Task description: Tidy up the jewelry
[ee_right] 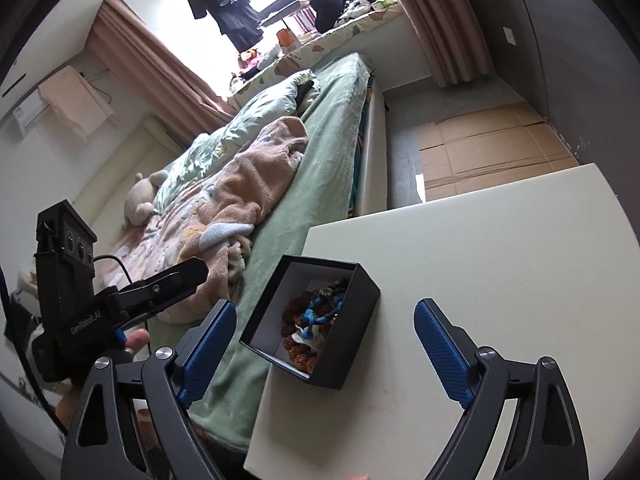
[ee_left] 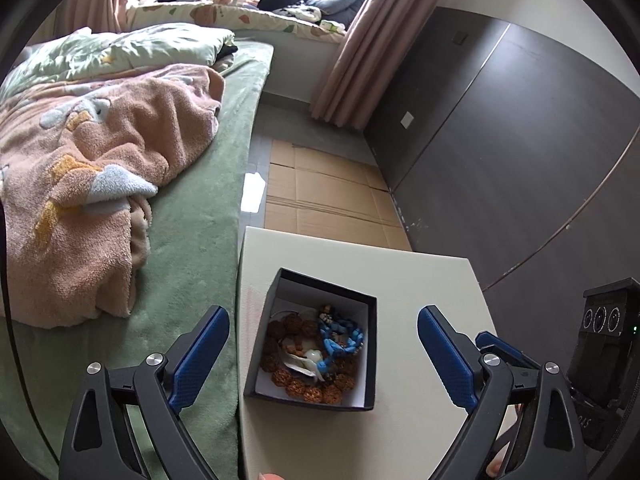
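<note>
A small black box with a white lining sits on a pale table beside the bed. Inside lie a brown bead bracelet, a blue braided cord and a whitish piece. My left gripper hovers over the box, its blue pads spread wide with nothing pressed between them. From the right wrist the same box shows by the table's left edge, beads and blue cord inside. My right gripper stands open around it, holding nothing. The left gripper's body shows at left.
A bed with a green cover and a crumpled pink blanket runs along the table's left side. Flattened cardboard covers the floor beyond the table. A dark wall and curtains stand to the right.
</note>
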`<state>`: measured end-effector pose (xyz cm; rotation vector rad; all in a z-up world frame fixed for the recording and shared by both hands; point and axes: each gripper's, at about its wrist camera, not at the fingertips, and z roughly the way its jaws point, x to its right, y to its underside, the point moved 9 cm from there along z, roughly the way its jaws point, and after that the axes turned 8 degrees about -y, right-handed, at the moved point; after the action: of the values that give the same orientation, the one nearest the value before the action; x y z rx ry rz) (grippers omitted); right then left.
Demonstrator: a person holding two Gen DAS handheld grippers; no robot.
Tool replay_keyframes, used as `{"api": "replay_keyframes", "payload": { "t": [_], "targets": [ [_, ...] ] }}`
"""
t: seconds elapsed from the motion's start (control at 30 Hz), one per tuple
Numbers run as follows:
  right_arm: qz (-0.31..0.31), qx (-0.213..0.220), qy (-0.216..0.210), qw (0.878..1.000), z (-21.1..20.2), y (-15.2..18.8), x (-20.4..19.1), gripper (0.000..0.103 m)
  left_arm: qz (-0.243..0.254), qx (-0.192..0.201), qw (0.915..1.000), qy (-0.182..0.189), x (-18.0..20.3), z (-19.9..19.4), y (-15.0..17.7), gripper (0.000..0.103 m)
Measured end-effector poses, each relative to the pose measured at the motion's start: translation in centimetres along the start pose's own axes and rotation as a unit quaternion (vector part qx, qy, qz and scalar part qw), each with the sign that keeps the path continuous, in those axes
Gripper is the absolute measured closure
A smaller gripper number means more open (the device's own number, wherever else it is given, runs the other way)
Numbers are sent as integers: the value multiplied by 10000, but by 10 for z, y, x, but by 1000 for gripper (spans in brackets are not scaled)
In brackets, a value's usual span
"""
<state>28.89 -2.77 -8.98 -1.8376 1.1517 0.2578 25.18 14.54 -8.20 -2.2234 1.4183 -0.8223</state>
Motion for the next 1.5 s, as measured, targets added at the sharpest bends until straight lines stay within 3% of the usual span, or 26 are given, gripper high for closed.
{"api": "replay_keyframes", "payload": {
  "t": [0.17, 0.5, 0.73, 1.0, 1.5],
  "targets": [
    [-28, 263, 113, 9996, -27, -3, 1, 0, 164, 101, 9998, -1, 10, -14, 7, 7],
    [-356, 383, 494, 9974, -72, 3, -8, 0, 710, 311, 9970, -8, 30, -46, 36, 6],
    [-488, 439, 769, 9949, -104, 10, -9, 0, 1063, 701, 9919, -28, 43, -78, 48, 1],
    [-594, 621, 825, 9929, -137, 13, -14, 0, 1199, 1056, 9872, -27, 50, -100, 53, 1],
    [-916, 684, 1038, 9880, -165, 51, -3, 0, 1402, 1296, 9815, -152, 61, -110, 58, 0]
  ]
}}
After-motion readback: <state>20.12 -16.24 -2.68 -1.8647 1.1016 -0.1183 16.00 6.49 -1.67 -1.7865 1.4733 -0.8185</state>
